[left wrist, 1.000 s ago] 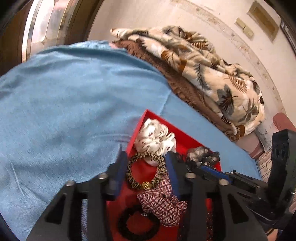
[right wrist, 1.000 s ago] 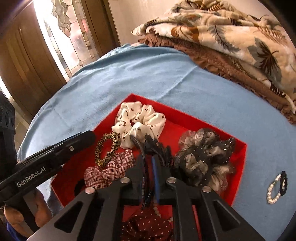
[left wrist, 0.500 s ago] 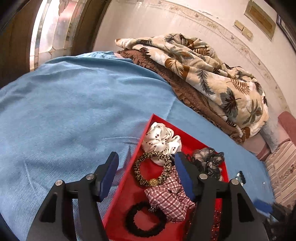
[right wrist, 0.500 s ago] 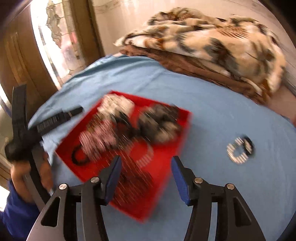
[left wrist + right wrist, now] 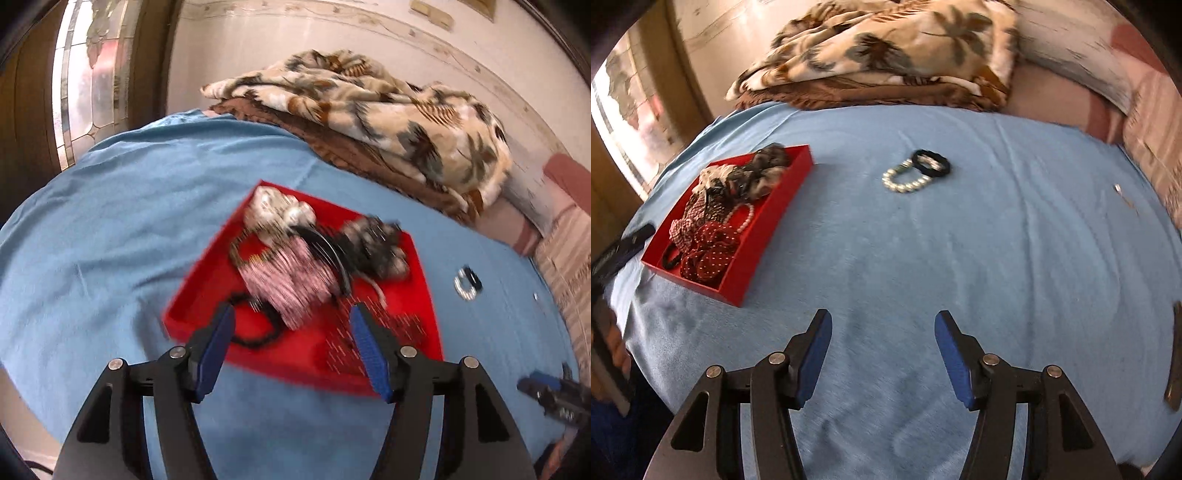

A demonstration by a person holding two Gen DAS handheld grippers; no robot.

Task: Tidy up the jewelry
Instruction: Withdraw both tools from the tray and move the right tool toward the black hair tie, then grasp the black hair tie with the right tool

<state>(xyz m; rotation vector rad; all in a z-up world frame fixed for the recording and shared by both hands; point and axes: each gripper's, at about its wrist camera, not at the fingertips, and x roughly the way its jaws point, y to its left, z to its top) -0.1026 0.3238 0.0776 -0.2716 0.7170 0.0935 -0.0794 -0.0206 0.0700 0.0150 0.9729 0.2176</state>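
Note:
A red tray (image 5: 764, 236) lies on the blue bedcover and holds several scrunchies, a pearl bracelet and black hair ties; it also shows, blurred, in the left wrist view (image 5: 417, 306). A pearl bracelet (image 5: 905, 181) and a black hair band (image 5: 932, 162) lie touching on the cover, right of the tray; they appear small in the left wrist view (image 5: 467, 283). My left gripper (image 5: 291, 350) is open and empty, above the tray's near edge. My right gripper (image 5: 882, 352) is open and empty over bare cover, well short of the bracelet.
A folded leaf-print blanket (image 5: 886, 48) on a brown one lies at the back of the bed. A pink pillow (image 5: 1145, 81) sits at the right. A small pin-like thing (image 5: 1119, 190) lies far right. A door with patterned glass (image 5: 88, 81) stands left.
My right gripper let go of a black hair item in the tray, opened, and swung right and back over the bare cover. My left gripper opened wider and pulled back from the tray.

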